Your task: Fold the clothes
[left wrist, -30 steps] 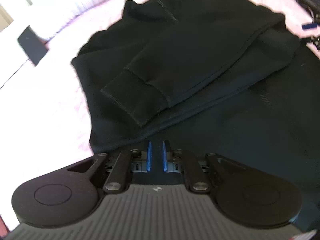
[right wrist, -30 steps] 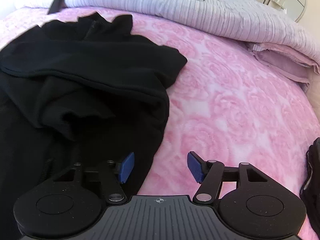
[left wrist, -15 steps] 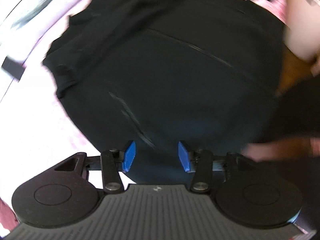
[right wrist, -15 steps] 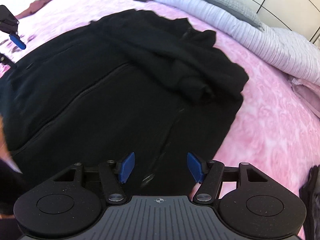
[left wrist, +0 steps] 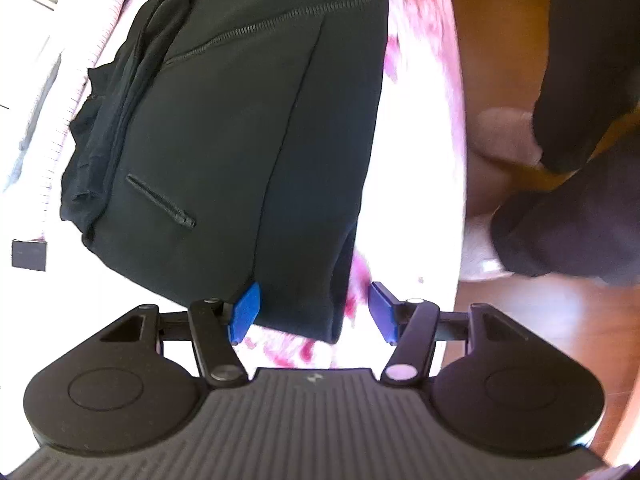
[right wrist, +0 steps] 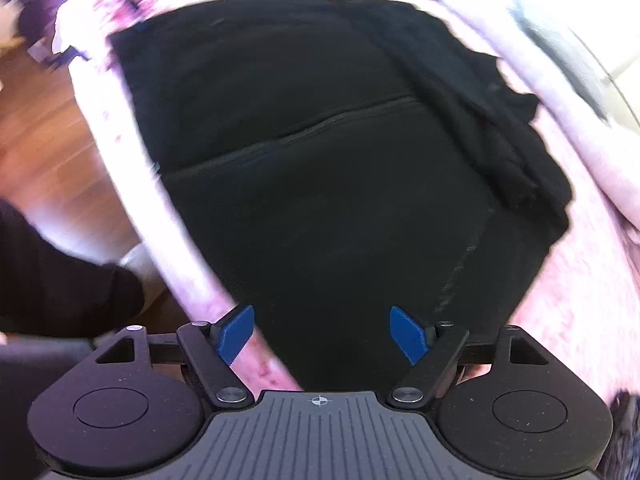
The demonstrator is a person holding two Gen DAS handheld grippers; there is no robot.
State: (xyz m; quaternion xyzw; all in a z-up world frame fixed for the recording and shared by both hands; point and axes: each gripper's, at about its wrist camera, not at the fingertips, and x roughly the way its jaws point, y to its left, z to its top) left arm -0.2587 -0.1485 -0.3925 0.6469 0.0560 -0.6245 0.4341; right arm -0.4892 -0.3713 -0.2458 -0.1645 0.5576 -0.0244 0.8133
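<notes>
Jacket (left wrist: 240, 120) hem lies near bed (left wrist: 416, 160) edge, w/ floor (left wrist: 500, 40) beyond.

left gripper (left wrist: 312, 312): black body, ribbed grey deck | fingers (left wrist: 245, 312): blue | trousers (left wrist: 592, 60): black

A pink floral bedspread (left wrist: 404, 184) covers the bed, washed out to near white where the light falls on it; in the right wrist view the same bedspread (right wrist: 592, 280) shows its rose pattern more clearly. Beyond the bed's edge lies a brown wooden floor (left wrist: 492, 28), also seen in the right wrist view (right wrist: 44, 128). A pale striped cover (left wrist: 86, 80) runs along the far side of the bed, and a small flat dark rectangle (left wrist: 29, 255) rests on the bed near it. A person's dark trouser legs (left wrist: 580, 72) stand on the floor beside the bed, with light slippers (left wrist: 506, 136) on the feet.
</notes>
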